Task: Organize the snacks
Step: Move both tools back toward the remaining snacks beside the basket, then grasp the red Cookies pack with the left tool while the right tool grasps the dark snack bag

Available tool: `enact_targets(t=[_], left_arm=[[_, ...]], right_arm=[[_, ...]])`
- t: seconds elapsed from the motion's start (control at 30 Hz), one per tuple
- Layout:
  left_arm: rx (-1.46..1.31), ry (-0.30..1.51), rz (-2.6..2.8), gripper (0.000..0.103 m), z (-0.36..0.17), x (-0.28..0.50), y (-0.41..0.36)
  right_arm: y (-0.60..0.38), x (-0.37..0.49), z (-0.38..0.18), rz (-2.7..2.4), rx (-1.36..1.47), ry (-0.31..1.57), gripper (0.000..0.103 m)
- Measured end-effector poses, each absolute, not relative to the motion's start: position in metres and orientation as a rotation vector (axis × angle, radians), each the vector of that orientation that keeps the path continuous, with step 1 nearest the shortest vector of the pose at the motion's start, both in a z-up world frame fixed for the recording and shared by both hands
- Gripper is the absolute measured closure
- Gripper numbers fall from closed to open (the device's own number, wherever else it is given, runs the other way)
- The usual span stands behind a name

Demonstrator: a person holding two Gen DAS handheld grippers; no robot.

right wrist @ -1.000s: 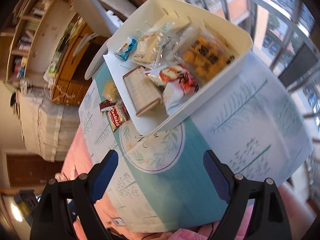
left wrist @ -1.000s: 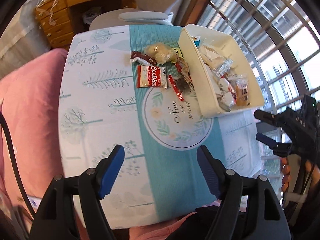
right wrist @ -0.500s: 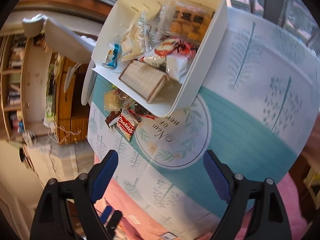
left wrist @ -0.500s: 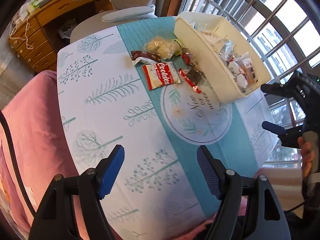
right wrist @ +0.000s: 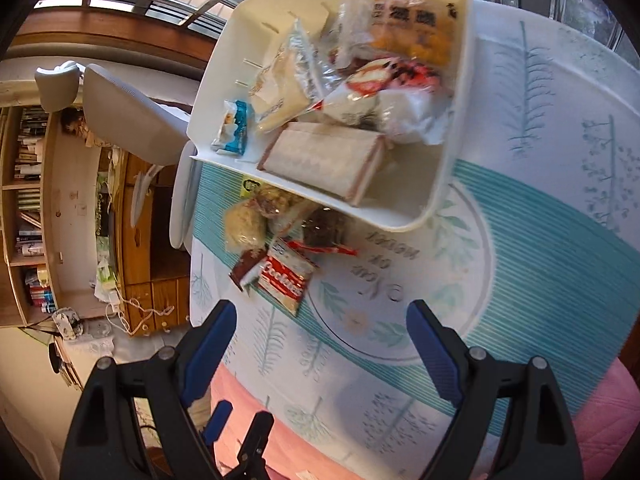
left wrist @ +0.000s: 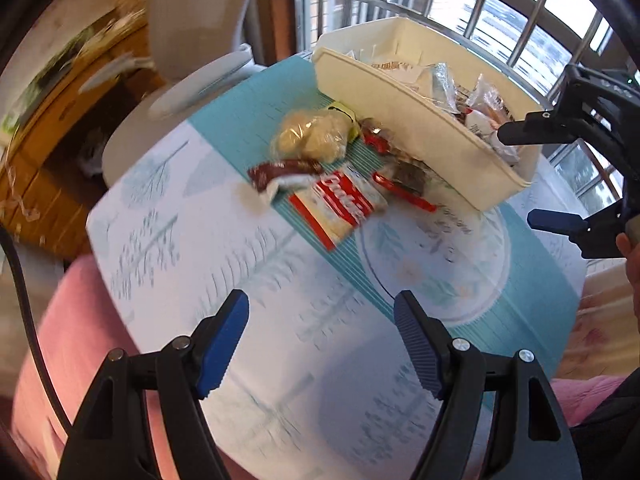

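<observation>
1. Left wrist view: a tablecloth (left wrist: 168, 240) printed with trees covers the table.
2. A white bin (left wrist: 420, 136) of wrapped snacks stands on it.
3. Loose snacks lie just beside the bin, among them a cookie packet (left wrist: 340, 206).
4. Left gripper (left wrist: 322, 344) and right gripper (right wrist: 322, 350) hover above the cloth, fingers spread, pinching nothing.

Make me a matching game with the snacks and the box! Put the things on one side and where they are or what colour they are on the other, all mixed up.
Things:
1. Cookies packet
2. blue-and-white snack packet
3. white bin
4. left gripper

Descriptions:
A. holds many snacks
B. lying on the tablecloth, outside the bin
C. open, with nothing between its fingers
D. inside the bin, near one end

Pairs: 1-B, 2-D, 3-A, 4-C
</observation>
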State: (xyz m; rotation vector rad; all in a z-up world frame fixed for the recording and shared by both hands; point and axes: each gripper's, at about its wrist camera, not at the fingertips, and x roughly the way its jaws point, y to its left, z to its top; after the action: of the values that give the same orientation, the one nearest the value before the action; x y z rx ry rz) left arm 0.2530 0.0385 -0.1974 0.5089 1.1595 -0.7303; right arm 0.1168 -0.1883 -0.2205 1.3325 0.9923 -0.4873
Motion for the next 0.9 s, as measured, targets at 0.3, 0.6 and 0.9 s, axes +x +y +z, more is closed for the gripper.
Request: enact_targets(t=[0.3,0.6,0.9], left_arm=[[0.668,1.125,-0.886,0.029,-0.245,0.299,0.011],[0.795,1.084,-1.065,0.026,-0.275,0.314,-0.020],[0.786,1.075,-1.139,0.019,-0.287,0.327,-0.039]], right_arm=[[-0.172,0.146,-0.244,-0.612,1.262,0.969,0.015],[-0.165,0.172,-0.275,-0.696,1.185,1.018,0.015],[-0.158,0.187,-0.291,-0.719,1.103,1.069,0.016]])
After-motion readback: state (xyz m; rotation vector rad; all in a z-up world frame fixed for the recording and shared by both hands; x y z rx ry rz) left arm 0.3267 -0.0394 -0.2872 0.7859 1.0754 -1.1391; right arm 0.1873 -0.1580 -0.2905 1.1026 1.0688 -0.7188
